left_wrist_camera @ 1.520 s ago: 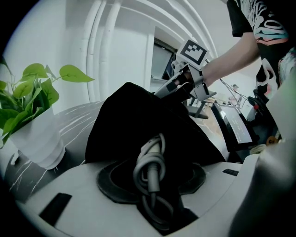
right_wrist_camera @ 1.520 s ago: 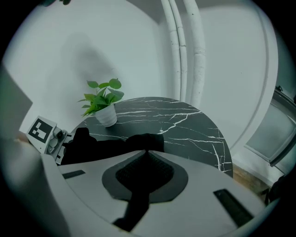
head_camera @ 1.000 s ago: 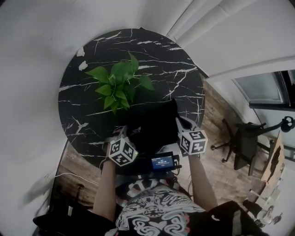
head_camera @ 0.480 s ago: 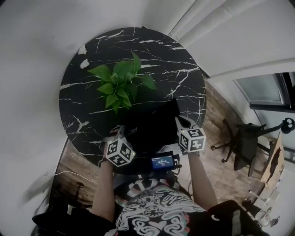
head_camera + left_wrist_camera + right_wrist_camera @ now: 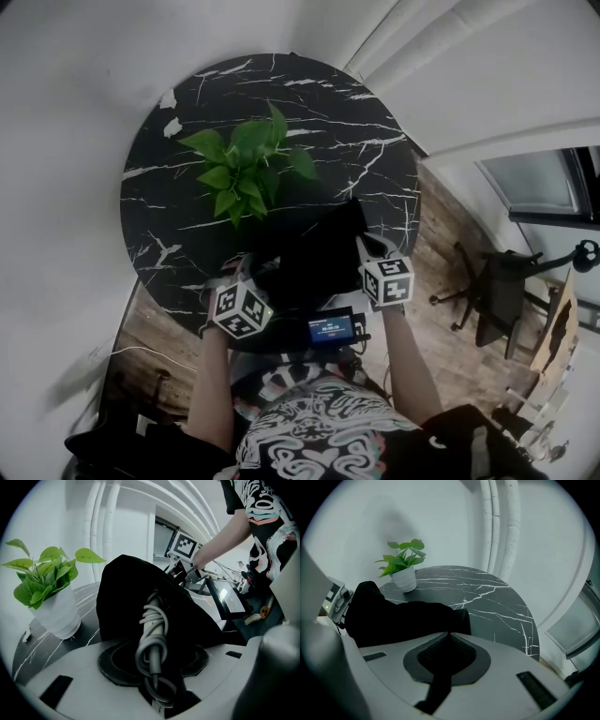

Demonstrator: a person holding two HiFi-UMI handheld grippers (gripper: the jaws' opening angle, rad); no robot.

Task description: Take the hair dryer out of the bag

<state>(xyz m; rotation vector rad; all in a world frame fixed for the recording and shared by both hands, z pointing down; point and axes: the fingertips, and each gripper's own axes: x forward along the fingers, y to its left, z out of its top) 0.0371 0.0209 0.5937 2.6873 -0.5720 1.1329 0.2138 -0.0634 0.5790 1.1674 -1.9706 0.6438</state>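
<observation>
Step in hand: extraction, grip stage done, pull not yet done.

- Left gripper (image 5: 154, 662): clamped on the hair dryer (image 5: 149, 616) at its handle, which is wound with a grey cord (image 5: 157, 644). Jaws are held wide by that bundle.
- Right gripper (image 5: 447, 635): pinched tight, seemingly on a fold of the bag (image 5: 393, 618) at its right side (cloth is seen running right up to the pad tips).
- The bag is laid at the near edge of the table (image 5: 206, 103), mouth toward the person. Only the handle end of the dryer is seen outside the mouth; the body is judged to be inside the black cloth, hidden.
- Further back, a potted plant (image 5: 246, 164) is stood around the middle of the table, just beyond the bag. The far half is bare marble.

Next move, as judged: the dryer is to be drawn toward the near edge by the left gripper while the bag is held back by the right one. A straight pull along the handle is called for. The cord loops could get snagged on the bag mouth, and the bag is close enough to the plant that the pot could be nudged.
</observation>
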